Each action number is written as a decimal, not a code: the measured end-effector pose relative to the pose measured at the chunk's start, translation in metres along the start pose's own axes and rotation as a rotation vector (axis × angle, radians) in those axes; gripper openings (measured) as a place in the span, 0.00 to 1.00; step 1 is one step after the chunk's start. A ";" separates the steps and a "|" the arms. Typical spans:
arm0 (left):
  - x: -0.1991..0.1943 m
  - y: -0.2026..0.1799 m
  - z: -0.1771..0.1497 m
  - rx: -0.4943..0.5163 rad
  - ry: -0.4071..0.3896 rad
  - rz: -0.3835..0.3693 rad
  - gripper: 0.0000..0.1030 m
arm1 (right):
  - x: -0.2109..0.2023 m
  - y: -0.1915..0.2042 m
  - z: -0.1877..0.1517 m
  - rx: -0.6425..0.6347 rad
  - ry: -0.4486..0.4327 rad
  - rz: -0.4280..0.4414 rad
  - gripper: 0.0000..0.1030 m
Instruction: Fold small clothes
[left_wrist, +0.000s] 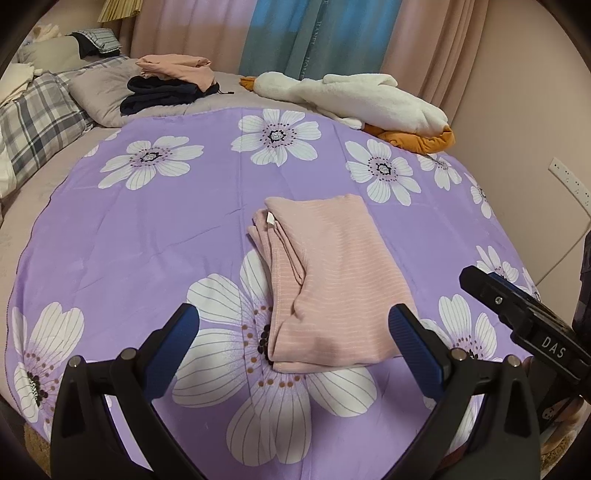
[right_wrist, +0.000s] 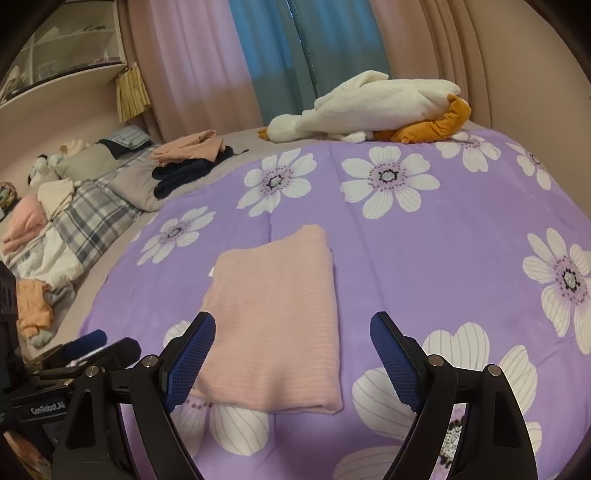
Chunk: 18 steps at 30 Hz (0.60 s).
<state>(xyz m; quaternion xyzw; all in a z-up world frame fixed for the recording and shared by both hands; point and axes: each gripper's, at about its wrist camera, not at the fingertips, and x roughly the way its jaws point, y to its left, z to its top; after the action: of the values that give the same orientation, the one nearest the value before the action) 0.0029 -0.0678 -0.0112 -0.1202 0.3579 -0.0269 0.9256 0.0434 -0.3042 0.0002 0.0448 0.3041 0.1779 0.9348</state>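
Note:
A pink striped garment (left_wrist: 328, 280) lies folded into a neat rectangle on the purple flowered bedspread (left_wrist: 147, 229), with a white label showing at its far left corner. My left gripper (left_wrist: 295, 325) hovers above its near edge, open, with nothing between the blue pads. In the right wrist view the same folded garment (right_wrist: 277, 314) lies flat just ahead of my right gripper (right_wrist: 293, 332), which is open too and holds nothing. The right gripper's body shows at the right edge of the left wrist view. Neither gripper touches the cloth.
A stack of folded clothes, pink on dark navy (left_wrist: 173, 85), rests on a grey pillow at the far left. A white plush goose with orange feet (left_wrist: 362, 99) lies along the far edge. Plaid pillows (right_wrist: 92, 218) and loose clothes (right_wrist: 33, 306) line the left side. Curtains hang behind.

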 end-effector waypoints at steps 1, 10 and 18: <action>-0.002 0.000 -0.001 0.000 -0.002 -0.001 1.00 | -0.001 0.001 -0.001 -0.001 -0.001 0.000 0.83; -0.010 -0.004 -0.003 0.009 -0.010 0.002 0.99 | -0.006 0.009 -0.004 -0.024 -0.008 0.004 0.83; -0.011 -0.005 -0.003 0.013 -0.005 0.006 0.99 | -0.004 0.013 -0.005 -0.034 0.003 -0.003 0.83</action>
<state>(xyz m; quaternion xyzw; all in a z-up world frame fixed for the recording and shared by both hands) -0.0069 -0.0716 -0.0050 -0.1132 0.3556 -0.0263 0.9274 0.0339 -0.2933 0.0010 0.0284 0.3024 0.1818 0.9353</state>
